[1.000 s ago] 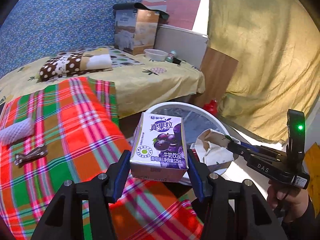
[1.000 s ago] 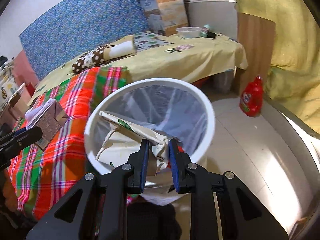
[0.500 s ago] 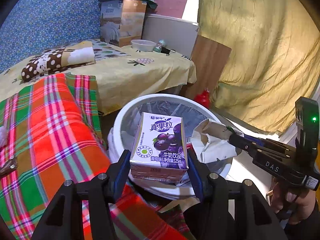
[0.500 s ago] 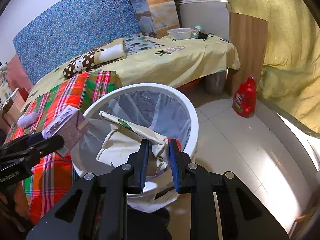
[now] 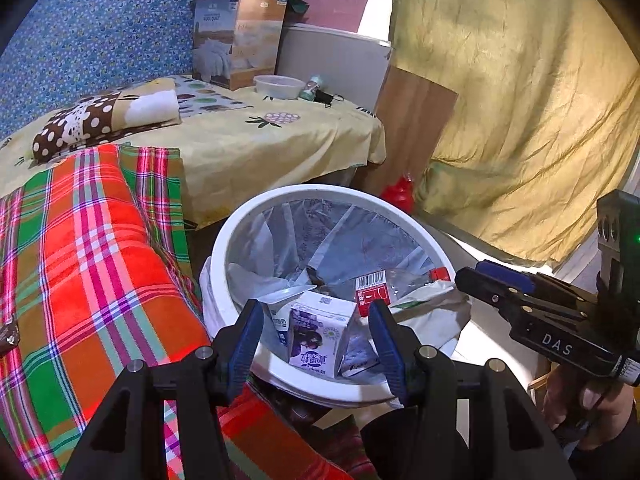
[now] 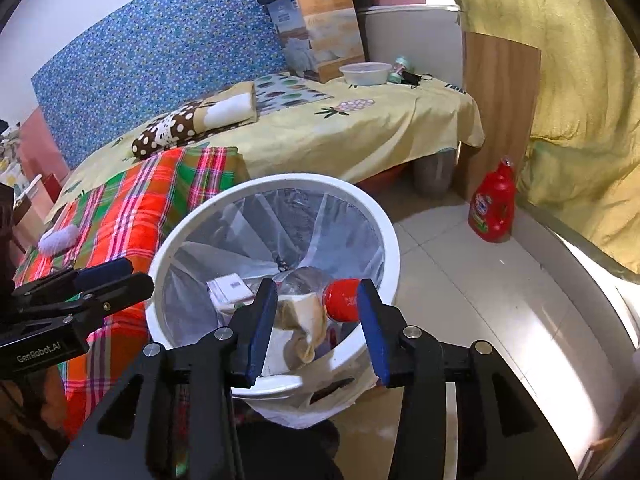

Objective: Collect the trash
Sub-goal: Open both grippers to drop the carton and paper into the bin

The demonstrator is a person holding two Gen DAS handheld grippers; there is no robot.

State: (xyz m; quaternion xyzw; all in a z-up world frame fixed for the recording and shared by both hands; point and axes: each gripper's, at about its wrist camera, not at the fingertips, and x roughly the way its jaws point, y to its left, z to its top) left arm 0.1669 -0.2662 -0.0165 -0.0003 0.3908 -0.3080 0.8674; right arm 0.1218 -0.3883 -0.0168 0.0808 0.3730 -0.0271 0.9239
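Observation:
A white bin [image 5: 320,192] with a clear liner stands beside the bed. My left gripper [image 5: 316,312] hangs open over its near rim. Below it a purple milk carton [image 5: 316,336] lies loose in the bin among other cartons. In the right wrist view my right gripper [image 6: 317,292] is over the bin [image 6: 280,182], its jaws opening, with nothing pressed between the pads. A crumpled paper bag [image 6: 300,320] lies under it beside a plastic bottle with a red cap [image 6: 342,300]. Each gripper shows in the other's view: the right gripper [image 5: 480,276] and the left gripper [image 6: 112,276].
A plaid blanket [image 5: 100,260] covers the bed left of the bin, with a white foam piece [image 6: 60,238] on it. A red detergent bottle [image 6: 492,208] stands on the floor by a wooden board [image 6: 500,92]. A yellow curtain [image 5: 520,100] hangs to the right.
The left gripper moved over the bin and the milk carton left its pads and fell in. The right jaws spread and the paper bag dropped into the bin.

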